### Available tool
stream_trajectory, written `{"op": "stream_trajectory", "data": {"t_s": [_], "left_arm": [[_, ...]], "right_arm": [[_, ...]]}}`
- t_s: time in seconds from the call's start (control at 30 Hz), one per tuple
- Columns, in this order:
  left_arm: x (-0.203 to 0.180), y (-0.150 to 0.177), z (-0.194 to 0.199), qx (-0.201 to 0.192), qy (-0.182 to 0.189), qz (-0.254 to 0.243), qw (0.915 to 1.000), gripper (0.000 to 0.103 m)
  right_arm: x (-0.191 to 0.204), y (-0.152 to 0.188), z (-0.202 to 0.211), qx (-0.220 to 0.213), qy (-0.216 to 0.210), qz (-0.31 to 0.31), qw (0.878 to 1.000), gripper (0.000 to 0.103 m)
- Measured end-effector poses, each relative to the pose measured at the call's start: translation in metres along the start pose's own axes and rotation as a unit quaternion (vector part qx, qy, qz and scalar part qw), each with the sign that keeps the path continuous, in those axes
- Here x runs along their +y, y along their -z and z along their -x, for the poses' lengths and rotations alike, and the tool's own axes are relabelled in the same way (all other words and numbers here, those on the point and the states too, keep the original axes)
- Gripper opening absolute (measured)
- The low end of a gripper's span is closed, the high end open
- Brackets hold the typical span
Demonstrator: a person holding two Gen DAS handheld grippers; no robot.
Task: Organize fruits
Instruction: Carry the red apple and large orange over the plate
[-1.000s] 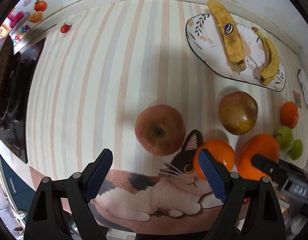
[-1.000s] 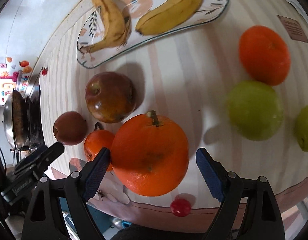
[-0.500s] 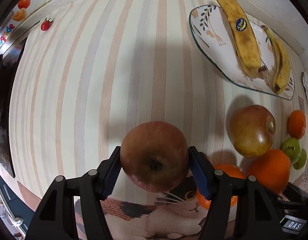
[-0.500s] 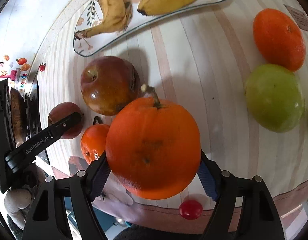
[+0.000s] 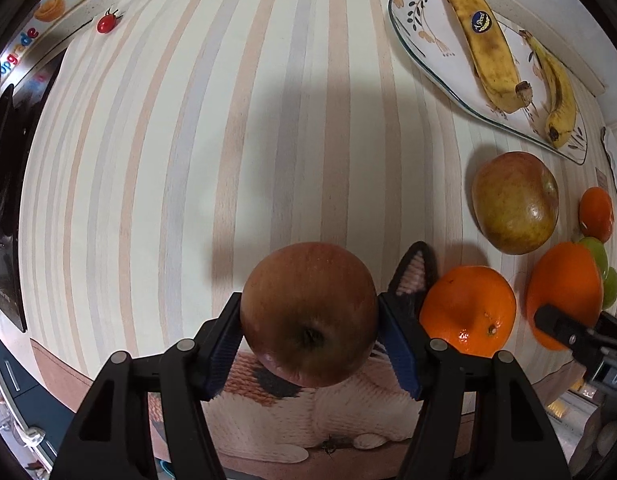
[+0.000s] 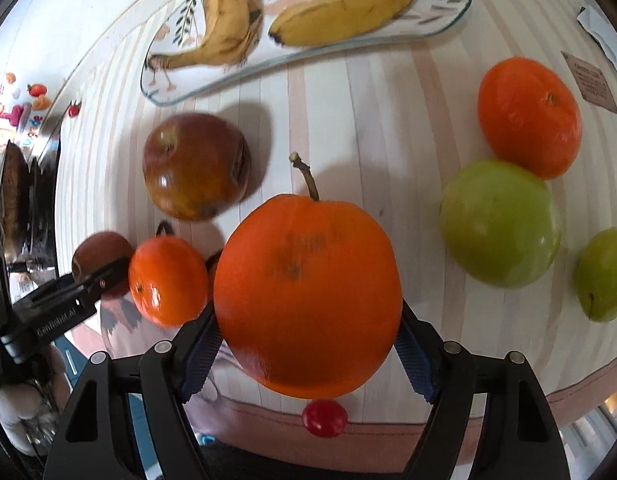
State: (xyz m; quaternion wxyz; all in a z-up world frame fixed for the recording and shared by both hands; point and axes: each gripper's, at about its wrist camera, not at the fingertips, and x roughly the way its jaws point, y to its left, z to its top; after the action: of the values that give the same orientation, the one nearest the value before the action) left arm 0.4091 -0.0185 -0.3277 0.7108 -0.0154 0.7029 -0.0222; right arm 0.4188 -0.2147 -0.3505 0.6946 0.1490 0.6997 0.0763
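Observation:
My left gripper (image 5: 310, 328) is shut on a red apple (image 5: 308, 312) and holds it above the striped mat. My right gripper (image 6: 306, 340) is shut on a large orange with a stem (image 6: 308, 296), lifted a little; the orange also shows in the left wrist view (image 5: 562, 292). A second, yellow-red apple (image 5: 514, 208) lies on the mat, with a small orange (image 5: 468, 316) in front of it. Another small orange (image 6: 528, 116) and two green fruits (image 6: 500, 224) lie to the right. A glass plate (image 5: 424, 52) holds two bananas (image 5: 484, 40).
A cherry tomato (image 5: 106, 24) lies at the mat's far left corner and another (image 6: 323, 418) near the front edge. A stove with a pan (image 6: 16, 200) stands to the left. A wall runs behind the plate. The mat's cat print (image 5: 348, 420) is at the front.
Both grippers went from open around their fruit to shut on it. The left lifted the red apple off the mat. The right raised the large orange slightly.

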Motion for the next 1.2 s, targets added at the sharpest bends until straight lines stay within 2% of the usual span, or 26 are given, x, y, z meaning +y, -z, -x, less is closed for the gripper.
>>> {"op": "stream_trajectory", "data": {"t_s": [0.2,0.47,0.6,0.77,0.9,1.03,1.2], "left_arm": [[-0.007,0.004,0.005,-0.002,0.001,-0.001,1.0000,0.063],[-0.016,0.010,0.020,-0.016,0.017,-0.022,0.9995,0.063],[-0.022,0.012,0.033,-0.027,0.024,-0.037,0.9986,0.063],[-0.030,0.005,0.060,-0.040,0.049,-0.044,0.9970,0.063],[-0.047,-0.021,0.091,-0.056,0.077,-0.051,0.9942,0.063],[-0.064,-0.069,0.112,-0.068,0.092,-0.051,0.9921,0.063],[-0.078,-0.136,0.108,-0.071,0.071,-0.053,0.9936,0.063]], "right_arm": [[0.016,-0.005,0.003,-0.030,0.028,0.028,0.999,0.080],[0.009,0.012,0.010,-0.057,0.011,-0.001,0.998,0.079],[0.002,0.024,0.026,-0.082,-0.002,-0.010,0.997,0.079],[0.002,0.023,0.055,-0.109,-0.025,-0.010,0.994,0.079],[0.007,0.004,0.081,-0.130,-0.048,-0.003,0.990,0.079],[0.010,-0.036,0.104,-0.146,-0.063,0.011,0.987,0.079],[0.019,-0.108,0.105,-0.158,-0.037,0.041,0.986,0.079]]}}
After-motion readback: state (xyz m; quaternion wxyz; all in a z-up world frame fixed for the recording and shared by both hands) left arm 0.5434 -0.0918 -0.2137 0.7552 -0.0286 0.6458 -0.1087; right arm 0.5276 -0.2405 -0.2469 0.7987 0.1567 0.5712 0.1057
